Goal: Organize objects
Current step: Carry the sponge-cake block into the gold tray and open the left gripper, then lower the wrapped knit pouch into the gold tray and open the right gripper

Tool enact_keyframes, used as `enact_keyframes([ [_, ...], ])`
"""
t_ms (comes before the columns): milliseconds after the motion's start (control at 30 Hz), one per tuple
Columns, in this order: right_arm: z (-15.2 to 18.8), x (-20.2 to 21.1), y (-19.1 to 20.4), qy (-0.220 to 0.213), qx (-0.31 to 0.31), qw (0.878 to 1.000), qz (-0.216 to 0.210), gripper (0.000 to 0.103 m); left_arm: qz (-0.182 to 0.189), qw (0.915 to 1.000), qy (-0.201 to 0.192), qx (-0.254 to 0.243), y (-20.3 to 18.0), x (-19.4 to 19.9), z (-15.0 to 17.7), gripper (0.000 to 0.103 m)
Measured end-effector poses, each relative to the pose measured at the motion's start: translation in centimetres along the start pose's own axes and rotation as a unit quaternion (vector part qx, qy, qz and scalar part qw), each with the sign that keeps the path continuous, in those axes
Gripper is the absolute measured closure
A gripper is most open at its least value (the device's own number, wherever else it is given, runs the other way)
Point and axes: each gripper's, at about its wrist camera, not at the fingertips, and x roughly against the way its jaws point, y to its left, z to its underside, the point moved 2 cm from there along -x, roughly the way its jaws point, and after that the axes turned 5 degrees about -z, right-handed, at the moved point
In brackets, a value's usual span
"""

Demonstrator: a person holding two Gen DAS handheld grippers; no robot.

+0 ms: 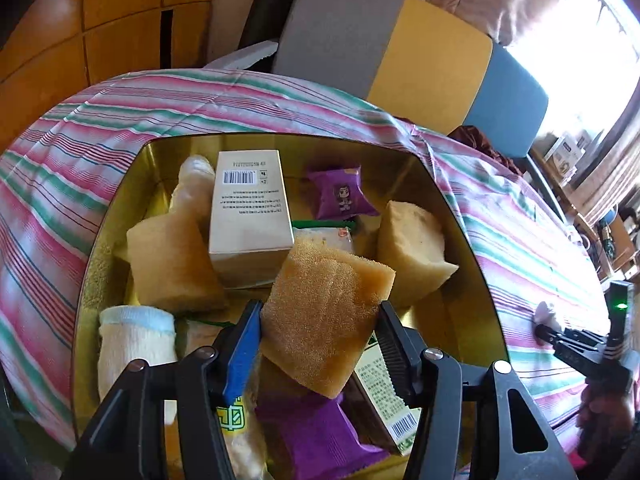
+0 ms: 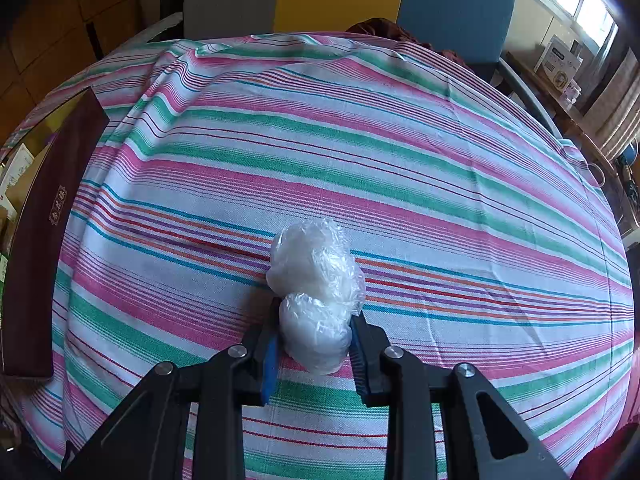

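Left gripper (image 1: 320,320) clamps a sponge (image 1: 326,316) above the tin (image 1: 472,240), probably to release inside; right gripper (image 2: 314,336) clamps a plastic wad (image 2: 316,292) beside the tin.

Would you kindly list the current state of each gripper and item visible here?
Left gripper: shut on the orange sponge.
Orange sponge: held tilted above the tin's contents.
Gold tin: open, crowded with items.
White carton: leaning on a sponge block.
Right gripper: shut on the crumpled plastic wrap.
Crumpled plastic wrap: bunched, on the striped cloth.
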Motion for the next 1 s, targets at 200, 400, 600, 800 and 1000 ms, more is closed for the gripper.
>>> enact_keyframes([
  [200,0.0,0.1,0.0,0.000,0.001,1.000,0.000,0.074,-0.006,0.9999,-0.004,-0.008,0.0,-0.4,0.0,0.035],
  [400,-0.1,0.2,0.0,0.001,0.003,1.000,0.001,0.074,-0.031,0.9984,-0.040,-0.024,0.2,1.6,0.5,0.027],
  [600,0.0,0.4,0.0,0.000,0.004,1.000,0.003,0.074,-0.042,0.9968,-0.060,-0.032,0.6,3.0,0.7,0.024],
  [800,-0.2,0.6,0.3,0.001,0.010,1.000,0.013,0.074,-0.058,0.9944,-0.084,-0.028,1.7,5.9,1.6,0.024],
  [1000,-0.4,2.8,3.1,-0.016,0.014,0.999,-0.034,0.074,-0.068,0.9933,-0.091,-0.018,3.4,7.4,2.4,0.023],
])
